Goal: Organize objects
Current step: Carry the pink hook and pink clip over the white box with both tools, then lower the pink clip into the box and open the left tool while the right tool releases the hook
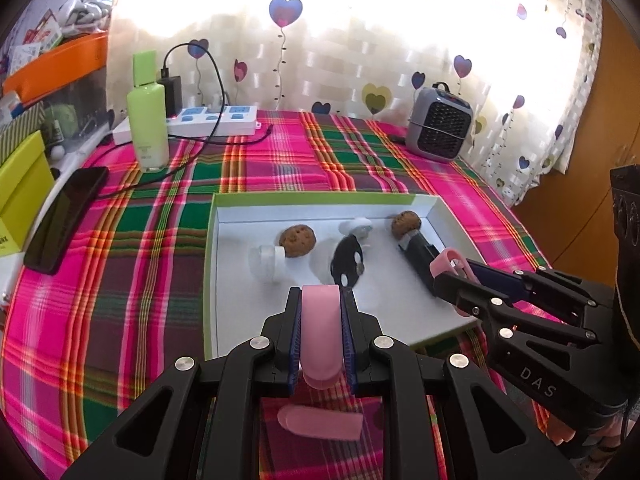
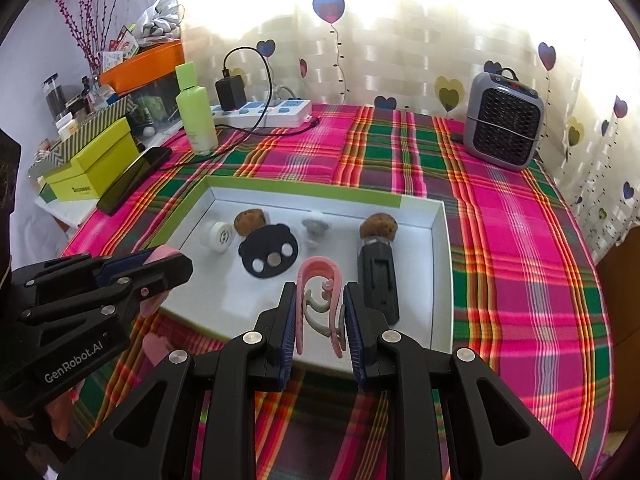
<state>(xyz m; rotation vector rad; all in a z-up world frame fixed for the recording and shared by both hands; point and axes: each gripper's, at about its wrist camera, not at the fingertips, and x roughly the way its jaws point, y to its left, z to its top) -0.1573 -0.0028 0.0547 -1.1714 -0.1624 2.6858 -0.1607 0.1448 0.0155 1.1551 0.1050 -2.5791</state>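
Observation:
A white shallow box (image 1: 240,216) (image 2: 438,248) with a green rim lies on the plaid cloth. In it are two brown cookie-like balls (image 1: 298,241) (image 2: 378,227), a white jar (image 1: 266,262), a black disc (image 1: 347,261) (image 2: 269,257), a small grey-white piece (image 2: 314,229) and a black bar (image 2: 378,276). My left gripper (image 1: 320,332) (image 2: 168,268) is shut on a pink flat case (image 1: 320,328) over the box's near edge. My right gripper (image 2: 319,320) (image 1: 456,276) is shut on a pink hair claw clip (image 2: 320,300) (image 1: 450,261) above the box. Another pink piece (image 1: 320,422) lies on the cloth below the left gripper.
At the back left stand a green bottle (image 1: 148,120), a white power strip (image 1: 216,118) with a black charger and cable, and a black phone (image 1: 66,220). A grey heater (image 1: 438,122) (image 2: 504,120) stands at the back right. Yellow-green boxes (image 2: 96,160) and clutter sit off the left edge.

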